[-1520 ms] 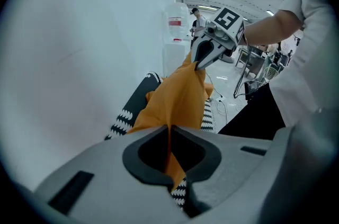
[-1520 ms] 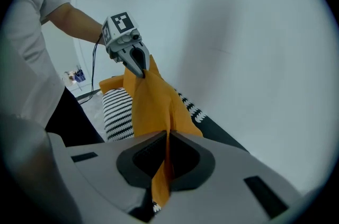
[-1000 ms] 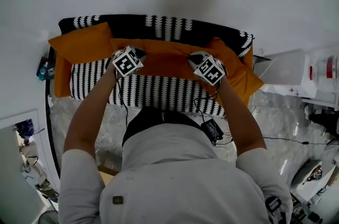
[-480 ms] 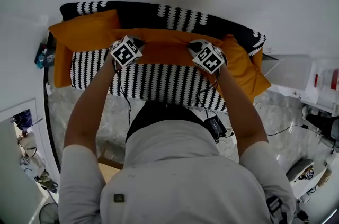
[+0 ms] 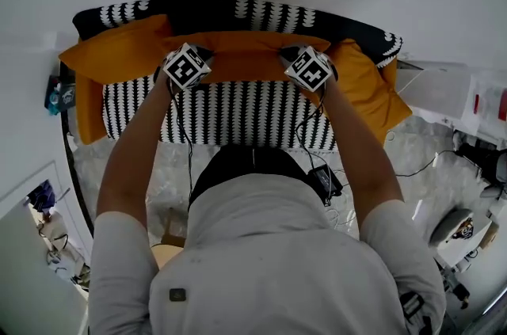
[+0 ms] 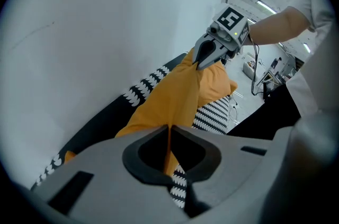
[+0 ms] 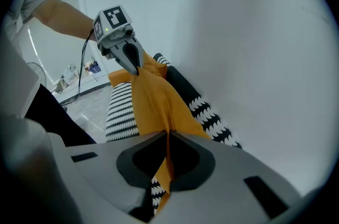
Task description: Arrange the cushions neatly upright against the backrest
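Our left gripper (image 6: 169, 130) and right gripper (image 7: 168, 135) both pinch the long orange fabric cushion (image 5: 245, 62) along its top edge, with the black-and-white patterned sofa backrest (image 5: 261, 12) right behind.

No words, numbers or brand names can be read anywhere in the scene. The only sign-like marks are the black-and-white square code patterns on the left marker cube (image 5: 187, 66), which sits on the left gripper (image 7: 135, 67), and on the right marker cube (image 5: 308, 69), which sits on the right gripper (image 6: 197, 64). These patterns hold no letters or digits. A small dark patch (image 5: 177, 295) on the back of the person's grey shirt, at the near edge, is too small to read.
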`<state>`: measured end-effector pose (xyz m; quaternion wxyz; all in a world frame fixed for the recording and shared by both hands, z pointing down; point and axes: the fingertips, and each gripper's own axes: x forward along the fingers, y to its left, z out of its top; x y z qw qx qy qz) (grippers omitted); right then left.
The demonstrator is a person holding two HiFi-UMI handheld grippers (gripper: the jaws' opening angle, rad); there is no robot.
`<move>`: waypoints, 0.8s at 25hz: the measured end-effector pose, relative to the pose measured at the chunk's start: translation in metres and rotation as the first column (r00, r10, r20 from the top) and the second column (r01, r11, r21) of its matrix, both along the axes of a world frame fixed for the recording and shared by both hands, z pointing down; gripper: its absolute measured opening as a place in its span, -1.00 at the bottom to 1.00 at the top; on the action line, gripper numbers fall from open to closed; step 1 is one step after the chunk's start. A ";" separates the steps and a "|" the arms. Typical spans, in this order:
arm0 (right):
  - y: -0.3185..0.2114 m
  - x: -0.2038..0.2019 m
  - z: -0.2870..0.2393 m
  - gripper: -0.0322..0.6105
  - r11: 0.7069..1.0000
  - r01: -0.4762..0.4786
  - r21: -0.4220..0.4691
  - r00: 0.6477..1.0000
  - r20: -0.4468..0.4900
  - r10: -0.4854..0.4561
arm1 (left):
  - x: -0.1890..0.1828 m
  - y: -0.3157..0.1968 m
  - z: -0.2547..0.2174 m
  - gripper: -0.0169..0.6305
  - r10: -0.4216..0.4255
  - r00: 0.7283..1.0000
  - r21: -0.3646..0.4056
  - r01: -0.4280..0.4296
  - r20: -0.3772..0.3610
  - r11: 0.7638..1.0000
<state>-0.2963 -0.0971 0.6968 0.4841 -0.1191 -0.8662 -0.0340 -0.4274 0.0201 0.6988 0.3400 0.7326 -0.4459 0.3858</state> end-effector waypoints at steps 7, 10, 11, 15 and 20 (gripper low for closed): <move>-0.015 -0.017 0.041 -0.80 1.000 -0.026 -0.003 0.997 -0.078 0.025 | -0.028 -0.023 0.037 -0.90 0.044 0.999 -0.048 -0.044 0.004 0.998; -0.020 -0.028 0.057 -0.80 1.000 -0.030 0.005 0.995 -0.096 0.030 | -0.040 -0.028 0.051 -0.90 0.050 0.999 -0.062 -0.050 0.000 0.997; -0.022 -0.031 0.062 -0.80 0.999 -0.036 0.005 0.994 -0.102 0.036 | -0.042 -0.030 0.055 -0.89 0.050 0.999 -0.068 -0.050 -0.004 0.996; -0.035 -0.041 0.076 -0.80 0.998 -0.057 0.012 0.992 -0.110 0.057 | -0.052 -0.040 0.069 -0.90 0.044 0.999 -0.088 -0.044 -0.009 0.995; -0.039 -0.058 0.084 -0.80 0.999 -0.047 0.015 0.993 -0.106 0.048 | -0.070 -0.044 0.086 -0.90 0.006 1.000 -0.095 -0.008 -0.015 0.995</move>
